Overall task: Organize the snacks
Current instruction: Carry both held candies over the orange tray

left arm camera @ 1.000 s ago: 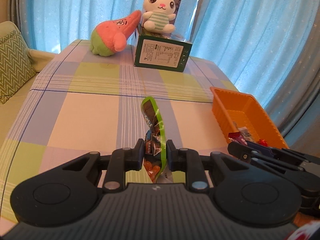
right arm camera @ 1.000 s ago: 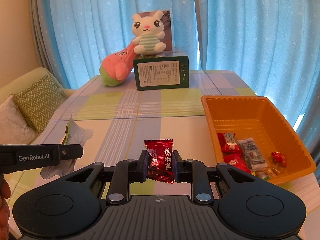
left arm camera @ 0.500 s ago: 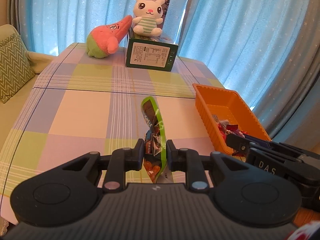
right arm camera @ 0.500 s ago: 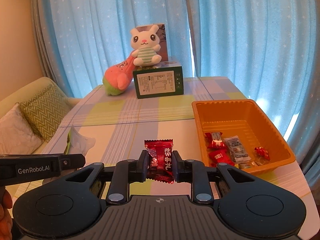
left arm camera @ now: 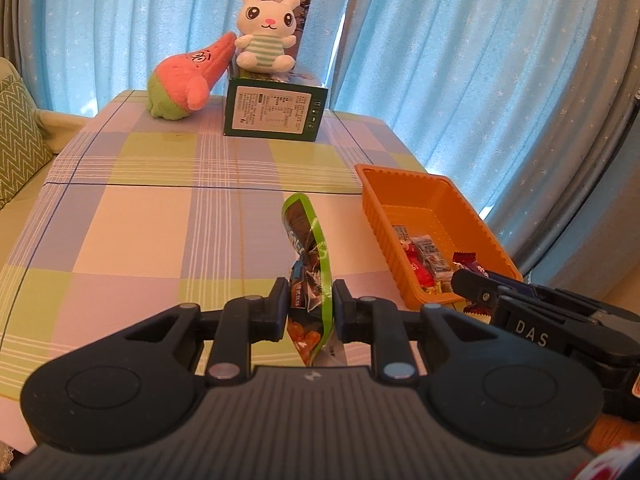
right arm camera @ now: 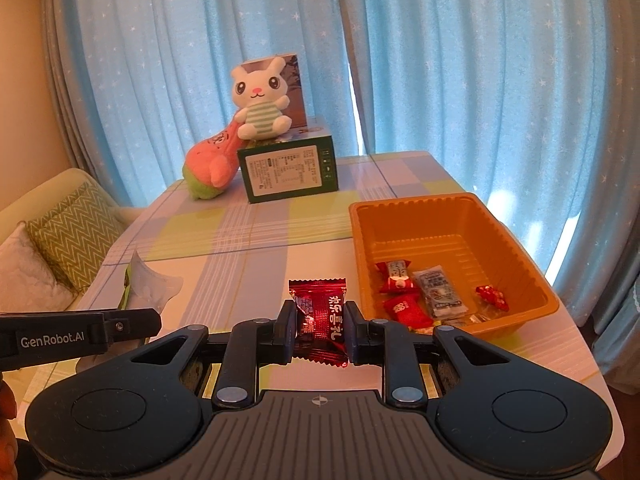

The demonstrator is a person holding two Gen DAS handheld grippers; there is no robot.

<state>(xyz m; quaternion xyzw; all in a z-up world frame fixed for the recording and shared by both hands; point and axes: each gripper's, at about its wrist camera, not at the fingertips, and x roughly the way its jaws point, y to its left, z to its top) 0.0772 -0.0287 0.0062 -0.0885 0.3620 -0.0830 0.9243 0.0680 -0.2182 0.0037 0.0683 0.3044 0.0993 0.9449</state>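
Right wrist view: right gripper point(right arm camera: 319, 330) pinches a red candy point(right arm camera: 320, 322) above the table point(right arm camera: 256, 236), left gripper point(left arm camera: 309, 311) clamps a green packet point(left arm camera: 310, 264), both apparently bound for the orange tray point(right arm camera: 516, 240).

Green snack packet point(left arm camera: 310, 264) between closed jaws

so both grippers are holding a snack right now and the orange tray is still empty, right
Not quite: the orange tray is not empty. The right wrist view shows several wrapped candies in it. The left gripper and right gripper do each hold a snack.
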